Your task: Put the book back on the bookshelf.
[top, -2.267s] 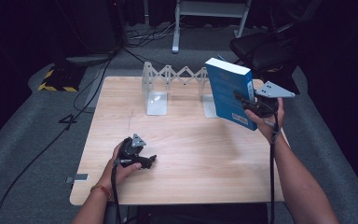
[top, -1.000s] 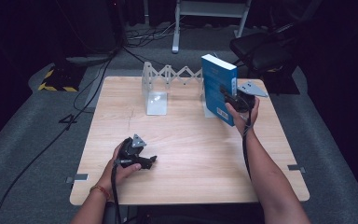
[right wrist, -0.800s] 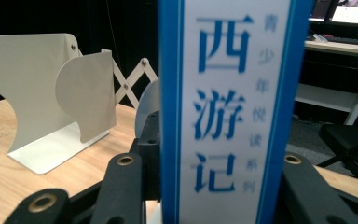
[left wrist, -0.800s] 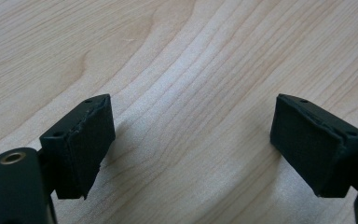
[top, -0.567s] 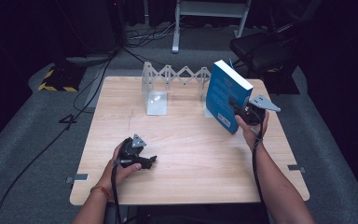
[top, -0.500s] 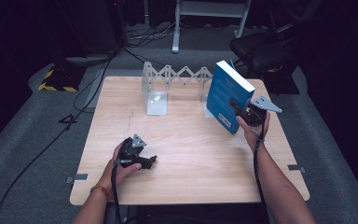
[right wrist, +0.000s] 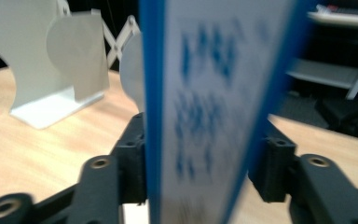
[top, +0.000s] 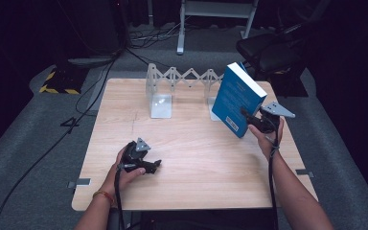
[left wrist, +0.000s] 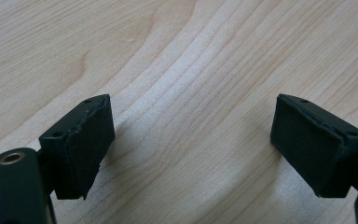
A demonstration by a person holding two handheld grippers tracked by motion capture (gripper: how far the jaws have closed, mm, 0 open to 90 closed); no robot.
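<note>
A blue book [top: 237, 98] is held tilted above the right side of the wooden table [top: 191, 158], its top leaning to the right. My right gripper [top: 250, 118] is shut on its lower edge. In the right gripper view the book [right wrist: 214, 93] stands blurred between the two jaws, which press on both covers. A white expanding book rack [top: 182, 84] stands at the back of the table, just left of the book; its end plates [right wrist: 51, 60] show behind the book. My left gripper [top: 154, 165] rests on the table near the front left, open, with bare wood [left wrist: 191, 116] between its pads.
A dark chair [top: 273, 50] stands behind the table's right rear corner. A white stand [top: 215, 19] and cables lie on the grey floor at the back. A yellow-and-black striped block [top: 57, 84] sits on the floor at the left.
The right gripper has tipped the book from upright by the rack to leaning right, and drawn it slightly forward and right. The left gripper has stayed still.
</note>
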